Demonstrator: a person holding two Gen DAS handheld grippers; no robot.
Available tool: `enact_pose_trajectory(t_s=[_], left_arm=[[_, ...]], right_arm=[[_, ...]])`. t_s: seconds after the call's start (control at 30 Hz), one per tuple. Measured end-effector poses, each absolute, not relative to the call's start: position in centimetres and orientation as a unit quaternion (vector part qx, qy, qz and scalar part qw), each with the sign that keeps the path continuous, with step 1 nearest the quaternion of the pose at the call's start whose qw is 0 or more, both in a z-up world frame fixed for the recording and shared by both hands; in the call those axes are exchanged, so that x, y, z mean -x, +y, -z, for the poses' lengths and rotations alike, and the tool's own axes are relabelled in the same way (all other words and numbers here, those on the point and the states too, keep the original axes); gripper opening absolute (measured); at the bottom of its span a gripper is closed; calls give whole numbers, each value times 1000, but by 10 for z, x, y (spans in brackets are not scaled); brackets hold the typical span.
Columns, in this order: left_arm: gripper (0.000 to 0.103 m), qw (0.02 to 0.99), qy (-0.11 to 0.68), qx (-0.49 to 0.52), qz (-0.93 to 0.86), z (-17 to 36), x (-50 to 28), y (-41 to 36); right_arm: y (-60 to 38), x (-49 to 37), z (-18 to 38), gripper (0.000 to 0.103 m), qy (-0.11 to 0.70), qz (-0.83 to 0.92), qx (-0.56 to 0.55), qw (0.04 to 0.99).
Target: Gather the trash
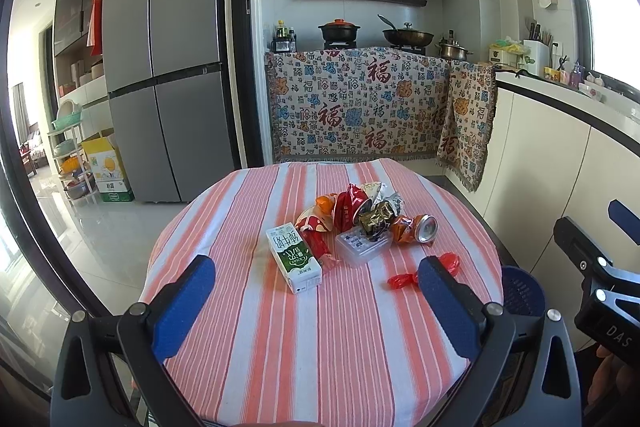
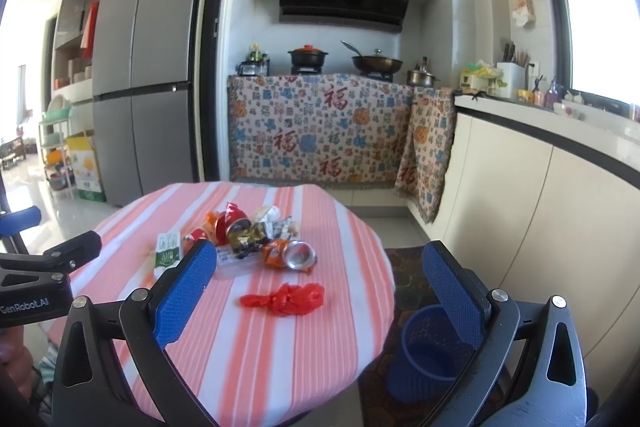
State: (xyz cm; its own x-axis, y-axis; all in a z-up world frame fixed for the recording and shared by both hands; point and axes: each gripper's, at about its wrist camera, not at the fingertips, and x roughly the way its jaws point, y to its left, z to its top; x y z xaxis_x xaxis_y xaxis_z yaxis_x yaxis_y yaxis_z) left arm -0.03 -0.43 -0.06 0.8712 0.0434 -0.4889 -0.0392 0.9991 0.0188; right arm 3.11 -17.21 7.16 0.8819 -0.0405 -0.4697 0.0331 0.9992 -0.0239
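Kitchen scene, two wrist views. A grey refrigerator (image 1: 164, 55) fills the upper left of the frame; to its right a patterned cloth (image 1: 360, 103) drapes the stove front at upper centre.

A round table (image 1: 280, 347) under a pink-and-white striped cover occupies the lower centre of both views. Beside it on the floor, at lower right of the right wrist view, stands a blue mesh bin (image 2: 424, 355), upright and open-topped.

The left gripper (image 1: 316, 277) hovers over the near part of the table, its blue-padded jaws spread wide and holding nothing. The right gripper (image 2: 320, 265) likewise has its jaws wide apart and empty, one over the table, the other above the bin.

The trash lies clustered near the middle of the table. A green-and-white milk carton (image 1: 294, 257) lies flat at the left of the pile, just beside a clear plastic box (image 1: 362, 245). A crushed orange can (image 1: 414, 229) lies on its side at the right, its open end facing the viewer. A crushed red can (image 1: 350, 209) and crumpled wrappers (image 1: 376, 221) sit behind. A red plastic bag (image 2: 286, 299), wadded, lies apart from the pile, nearer the viewer.
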Motion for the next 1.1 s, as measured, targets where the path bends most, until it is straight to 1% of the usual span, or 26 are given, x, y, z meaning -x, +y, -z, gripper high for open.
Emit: enact_pose_trajectory(t_s=[1.1], left_arm=[[103,966,257,-5,-23,11,3,-3]], right_arm=[[-172,-29,-65,103,248,19,7,969]])
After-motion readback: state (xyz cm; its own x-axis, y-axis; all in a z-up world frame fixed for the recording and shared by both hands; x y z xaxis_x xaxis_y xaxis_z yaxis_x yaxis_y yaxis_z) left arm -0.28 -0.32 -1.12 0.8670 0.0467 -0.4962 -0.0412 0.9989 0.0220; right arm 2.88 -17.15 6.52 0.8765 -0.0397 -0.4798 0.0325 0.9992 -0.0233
